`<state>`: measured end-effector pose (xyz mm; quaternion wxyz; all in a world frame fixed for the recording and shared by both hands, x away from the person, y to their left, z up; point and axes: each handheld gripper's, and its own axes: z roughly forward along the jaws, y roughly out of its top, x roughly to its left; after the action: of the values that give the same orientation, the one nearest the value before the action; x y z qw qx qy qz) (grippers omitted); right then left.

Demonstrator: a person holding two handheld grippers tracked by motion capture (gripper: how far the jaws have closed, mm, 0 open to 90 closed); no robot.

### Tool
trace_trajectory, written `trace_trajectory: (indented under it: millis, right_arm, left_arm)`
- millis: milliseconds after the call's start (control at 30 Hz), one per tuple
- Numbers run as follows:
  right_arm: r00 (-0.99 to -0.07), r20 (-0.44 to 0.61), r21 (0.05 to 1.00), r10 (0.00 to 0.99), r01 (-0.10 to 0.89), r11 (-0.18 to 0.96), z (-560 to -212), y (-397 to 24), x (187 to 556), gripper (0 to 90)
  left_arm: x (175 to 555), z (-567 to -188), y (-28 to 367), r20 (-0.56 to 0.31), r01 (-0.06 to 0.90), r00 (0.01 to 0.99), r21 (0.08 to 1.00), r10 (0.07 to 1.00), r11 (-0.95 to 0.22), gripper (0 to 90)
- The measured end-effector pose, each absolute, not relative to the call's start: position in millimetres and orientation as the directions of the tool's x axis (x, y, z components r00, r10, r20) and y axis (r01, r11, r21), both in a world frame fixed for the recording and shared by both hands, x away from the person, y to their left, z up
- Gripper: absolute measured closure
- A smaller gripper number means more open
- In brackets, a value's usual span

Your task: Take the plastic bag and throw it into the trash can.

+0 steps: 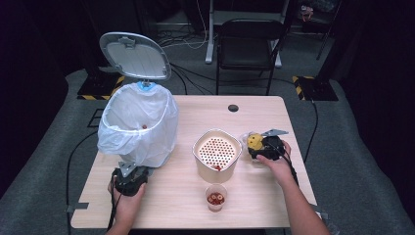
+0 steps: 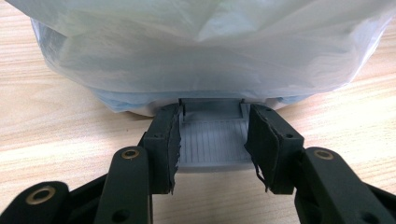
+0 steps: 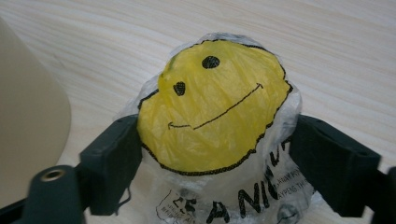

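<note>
We see the small cup (image 1: 216,197) of red bits nearest us, at 6 o'clock of the perforated container (image 1: 217,154) | left gripper (image 2: 215,142) clamps the bin's grey pedal (image 2: 212,145) at the lined bin's (image 1: 138,122) 6 o'clock | right gripper (image 3: 215,154) straddles the smiley plastic bag (image 3: 217,112) at the container's 3 o'clock, jaws wide, pads at its sides.
</note>
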<state>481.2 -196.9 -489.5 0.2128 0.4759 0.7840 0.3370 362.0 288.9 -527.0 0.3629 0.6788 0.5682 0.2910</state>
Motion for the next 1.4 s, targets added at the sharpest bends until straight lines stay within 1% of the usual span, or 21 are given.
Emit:
trace_trajectory:
  millis: [100, 167, 200, 233, 267, 300, 333, 367, 400, 467, 500, 533, 733, 867, 1033, 1133, 1400]
  right_arm:
    - [-0.454, -0.013, 0.734, 0.891, 0.601, 0.317, -490, -196, 481, 29.4]
    - [-0.461, -0.014, 0.741, 0.887, 0.591, 0.319, -490, -197, 483, 34.2]
    - [-0.461, -0.011, 0.739, 0.887, 0.593, 0.318, -490, -197, 482, 38.1]
    - [-0.461, -0.011, 0.739, 0.887, 0.593, 0.318, -490, -197, 482, 38.1]
    - [-0.467, -0.012, 0.739, 0.884, 0.592, 0.323, -490, -197, 482, 41.1]
    - [-0.453, -0.005, 0.735, 0.892, 0.603, 0.310, -490, -195, 482, 45.5]
    - [-0.472, -0.022, 0.729, 0.881, 0.596, 0.337, -490, -196, 481, 52.0]
    - [-0.463, -0.010, 0.730, 0.886, 0.602, 0.323, -490, -194, 481, 54.8]
    - [-0.463, -0.010, 0.730, 0.886, 0.602, 0.323, -490, -194, 481, 54.8]
    - [-0.469, -0.004, 0.736, 0.883, 0.596, 0.320, -489, -194, 481, 61.0]
    - [-0.469, -0.004, 0.736, 0.883, 0.596, 0.320, -489, -194, 481, 61.0]
    - [-0.491, -0.014, 0.734, 0.871, 0.586, 0.342, -487, -195, 481, 63.6]
    - [-0.493, -0.014, 0.743, 0.870, 0.577, 0.339, -482, -197, 478, 67.8]
    - [-0.494, -0.013, 0.744, 0.869, 0.576, 0.338, -471, -200, 476, 70.8]
    - [-0.500, -0.017, 0.758, 0.866, 0.558, 0.337, -456, -201, 472, 71.1]
    - [-0.507, -0.017, 0.764, 0.862, 0.549, 0.338, -440, -202, 469, 71.3]
    - [-0.512, 0.005, 0.772, 0.859, 0.548, 0.322, -418, -203, 465, 71.9]
  left_arm:
    - [362, -527, 289, -0.017, 0.560, 0.185, 0.823, 0.983, -0.091, 54.0]
    - [362, -527, 289, -0.017, 0.560, 0.185, 0.824, 0.983, -0.091, 54.0]
    - [362, -527, 289, -0.018, 0.560, 0.185, 0.824, 0.983, -0.091, 54.0]
    - [362, -527, 289, -0.018, 0.560, 0.185, 0.824, 0.983, -0.091, 54.1]
    - [362, -527, 289, -0.017, 0.560, 0.185, 0.824, 0.983, -0.091, 54.1]
    - [362, -527, 289, -0.018, 0.560, 0.185, 0.824, 0.983, -0.090, 54.0]
    - [362, -527, 289, -0.017, 0.560, 0.185, 0.824, 0.983, -0.091, 54.0]
    - [362, -527, 289, -0.018, 0.560, 0.185, 0.824, 0.983, -0.090, 54.1]
    - [362, -527, 289, -0.018, 0.560, 0.185, 0.824, 0.983, -0.090, 54.1]
    - [362, -527, 289, -0.018, 0.560, 0.185, 0.823, 0.983, -0.091, 54.0]
    - [362, -527, 289, -0.018, 0.560, 0.185, 0.824, 0.983, -0.090, 54.0]
    - [362, -527, 289, -0.015, 0.559, 0.184, 0.824, 0.983, -0.092, 54.0]
    - [362, -527, 289, -0.019, 0.559, 0.183, 0.825, 0.983, -0.088, 54.1]
    - [362, -527, 289, -0.019, 0.559, 0.184, 0.825, 0.983, -0.089, 54.1]
    - [362, -527, 289, -0.016, 0.558, 0.184, 0.825, 0.983, -0.091, 54.1]
    - [362, -527, 289, -0.015, 0.557, 0.184, 0.825, 0.983, -0.092, 54.1]
    - [362, -527, 289, -0.017, 0.557, 0.184, 0.826, 0.983, -0.090, 54.1]
